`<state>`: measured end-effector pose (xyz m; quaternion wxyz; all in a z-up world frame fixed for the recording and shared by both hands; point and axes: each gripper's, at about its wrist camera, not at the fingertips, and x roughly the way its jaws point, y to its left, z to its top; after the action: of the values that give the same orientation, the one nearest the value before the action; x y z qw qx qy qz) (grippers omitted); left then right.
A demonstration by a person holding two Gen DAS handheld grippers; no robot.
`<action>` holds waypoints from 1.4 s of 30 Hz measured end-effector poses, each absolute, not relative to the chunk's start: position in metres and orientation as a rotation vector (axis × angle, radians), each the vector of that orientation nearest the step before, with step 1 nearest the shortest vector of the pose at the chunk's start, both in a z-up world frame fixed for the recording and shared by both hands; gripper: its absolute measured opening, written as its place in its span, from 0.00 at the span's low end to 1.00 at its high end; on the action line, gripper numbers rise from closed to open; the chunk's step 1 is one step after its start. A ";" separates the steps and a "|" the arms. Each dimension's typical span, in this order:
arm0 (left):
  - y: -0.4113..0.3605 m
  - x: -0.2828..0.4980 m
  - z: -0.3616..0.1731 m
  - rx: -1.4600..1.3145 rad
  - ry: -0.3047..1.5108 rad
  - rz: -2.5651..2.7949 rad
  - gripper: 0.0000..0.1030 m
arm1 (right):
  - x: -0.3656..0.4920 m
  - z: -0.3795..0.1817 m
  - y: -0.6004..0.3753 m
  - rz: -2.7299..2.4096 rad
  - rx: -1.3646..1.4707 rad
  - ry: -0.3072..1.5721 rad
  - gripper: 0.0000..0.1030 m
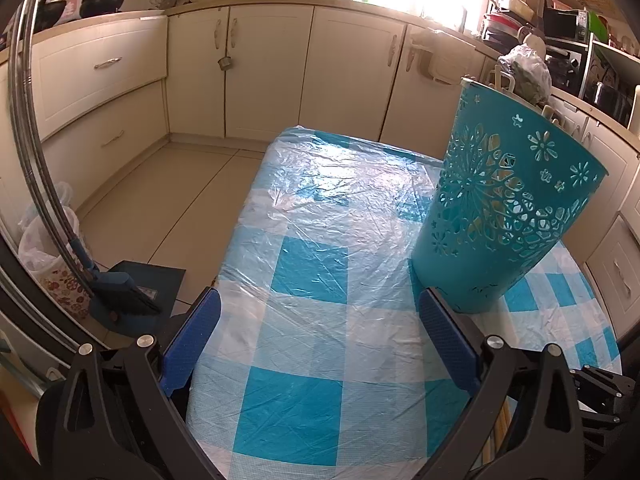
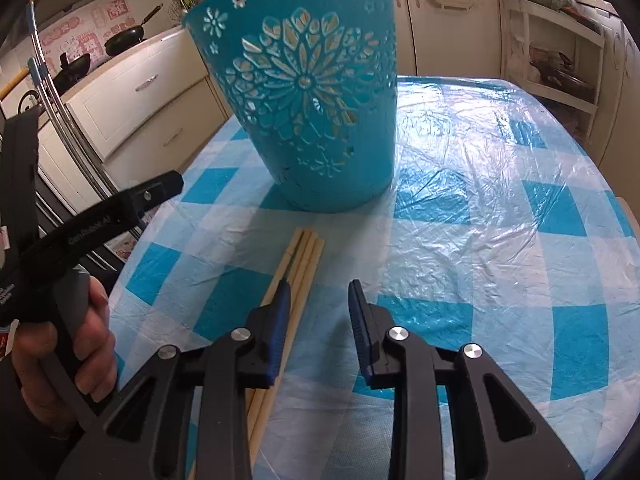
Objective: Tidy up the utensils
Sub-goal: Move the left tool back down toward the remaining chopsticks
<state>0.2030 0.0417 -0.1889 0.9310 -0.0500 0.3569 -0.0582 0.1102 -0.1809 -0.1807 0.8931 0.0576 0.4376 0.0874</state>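
- Only our right wrist view shows the chopsticks (image 2: 298,276) lying near the teal basket (image 2: 308,92); our right gripper (image 2: 316,304) hangs apart above them
- Our left gripper (image 1: 320,320) gapes empty; chopstick ends hidden

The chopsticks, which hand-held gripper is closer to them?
Right. The right hand-held gripper hangs open just over the chopsticks; the left hand-held gripper sits off to their left, open.

Both the left gripper (image 1: 320,332) and right gripper (image 2: 316,312) have black cut-out arms, silver screws and blue textured fingers (image 2: 277,320); a bare-skinned hand (image 2: 68,360) shows.
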 end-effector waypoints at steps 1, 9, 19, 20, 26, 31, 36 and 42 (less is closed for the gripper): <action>0.042 0.203 -0.189 -0.103 0.731 -0.119 0.93 | 0.111 -0.182 -0.179 0.182 0.113 0.912 0.29; 0.041 0.203 -0.189 -0.104 0.733 -0.118 0.93 | 0.110 -0.185 -0.171 0.168 0.044 0.910 0.29; 0.040 0.204 -0.191 -0.103 0.738 -0.117 0.93 | 0.106 -0.184 -0.174 0.136 0.009 0.909 0.29; 0.040 0.204 -0.191 -0.102 0.738 -0.118 0.93 | 0.106 -0.184 -0.174 0.135 0.005 0.908 0.29; 0.040 0.204 -0.192 -0.104 0.739 -0.124 0.93 | 0.104 -0.183 -0.172 0.134 -0.029 0.909 0.19; 0.009 0.186 -0.189 -0.018 0.755 -0.281 0.93 | 0.101 -0.181 -0.188 0.133 -0.014 0.924 0.08; -0.039 0.169 -0.197 0.145 0.800 -0.356 0.92 | 0.100 -0.182 -0.208 0.122 0.068 0.922 0.08; -0.050 0.171 -0.209 0.208 0.876 -0.310 0.92 | 0.101 -0.183 -0.216 0.141 0.120 0.915 0.08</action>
<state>0.1705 -0.0501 -0.2092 0.8889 0.1000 0.4214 -0.1490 0.1006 -0.2161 -0.1828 0.8930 0.0580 0.4410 0.0682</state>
